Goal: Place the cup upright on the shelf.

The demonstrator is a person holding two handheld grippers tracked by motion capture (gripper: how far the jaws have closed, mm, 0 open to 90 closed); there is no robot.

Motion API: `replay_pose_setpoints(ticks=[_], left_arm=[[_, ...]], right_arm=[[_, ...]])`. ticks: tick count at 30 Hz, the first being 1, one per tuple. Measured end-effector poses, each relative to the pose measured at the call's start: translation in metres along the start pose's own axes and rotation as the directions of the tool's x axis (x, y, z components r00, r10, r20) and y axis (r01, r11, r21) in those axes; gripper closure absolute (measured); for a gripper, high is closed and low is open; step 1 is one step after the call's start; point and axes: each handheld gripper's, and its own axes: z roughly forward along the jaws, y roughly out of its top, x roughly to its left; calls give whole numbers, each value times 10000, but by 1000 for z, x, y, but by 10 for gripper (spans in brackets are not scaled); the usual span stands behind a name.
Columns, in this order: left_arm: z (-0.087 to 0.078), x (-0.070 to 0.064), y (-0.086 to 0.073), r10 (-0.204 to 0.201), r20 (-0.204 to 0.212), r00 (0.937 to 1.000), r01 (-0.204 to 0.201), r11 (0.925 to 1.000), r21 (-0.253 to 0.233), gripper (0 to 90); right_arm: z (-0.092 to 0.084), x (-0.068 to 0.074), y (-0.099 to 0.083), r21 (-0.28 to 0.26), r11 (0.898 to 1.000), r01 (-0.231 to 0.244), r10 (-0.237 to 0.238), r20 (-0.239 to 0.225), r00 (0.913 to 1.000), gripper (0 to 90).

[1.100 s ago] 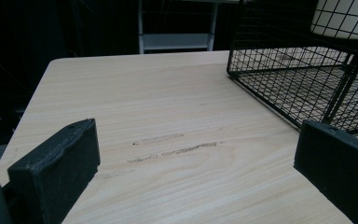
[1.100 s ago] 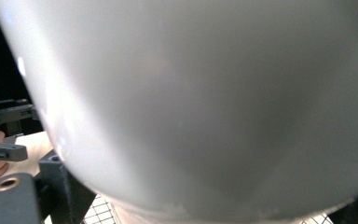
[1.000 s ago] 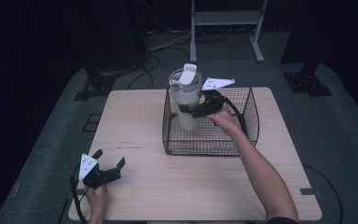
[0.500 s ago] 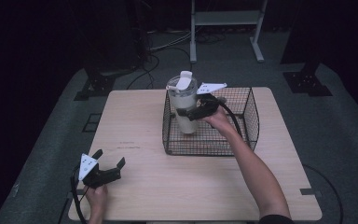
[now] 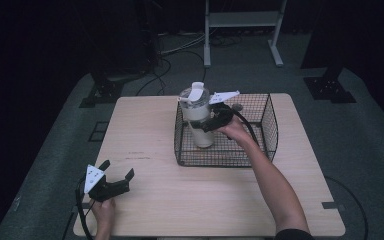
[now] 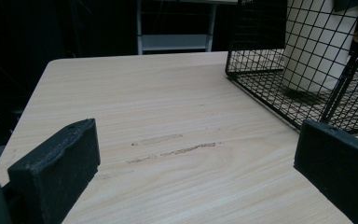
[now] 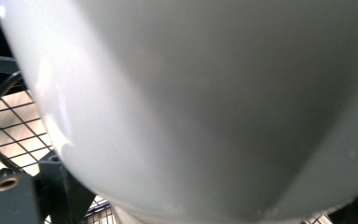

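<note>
The right gripper [image 5: 211, 120] is clamped around the tall white lidded tumbler [image 5: 198, 117], which stands upright inside the black wire basket [image 5: 267, 131]. Smooth, rigid and probably weighty, the tumbler could slip; the upper body suits gripping. Basket walls hem it in closely. The left gripper [image 5: 116, 172] rests empty, jaws spread, on the wooden table [image 5: 145, 135].
</note>
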Motion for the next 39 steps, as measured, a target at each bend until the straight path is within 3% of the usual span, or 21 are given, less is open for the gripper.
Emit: replay_pose_setpoints(ticks=[5, 12, 24, 39], left_arm=[[0, 0, 0, -20, 11, 10000, 20, 10000, -11, 0], [0, 0, 0, -1, 20, 10000, 1, 10000, -2, 0], [1, 0, 0, 57, 26, 10000, -57, 10000, 46, 0], [0, -1, 0, 75, 18, 10000, -75, 10000, 49, 0]], right_arm=[[5, -4, -6, 254, 9997, 6, -6, 1, 10000, 82], [2, -9, -10, 85, 9999, -80, 81, -152, 9999, 81], [-7, -9, -20, -153, 9964, 833, -836, -204, 9963, 80], [-13, -8, -25, -289, 9972, 696, -698, -54, 9975, 81]])
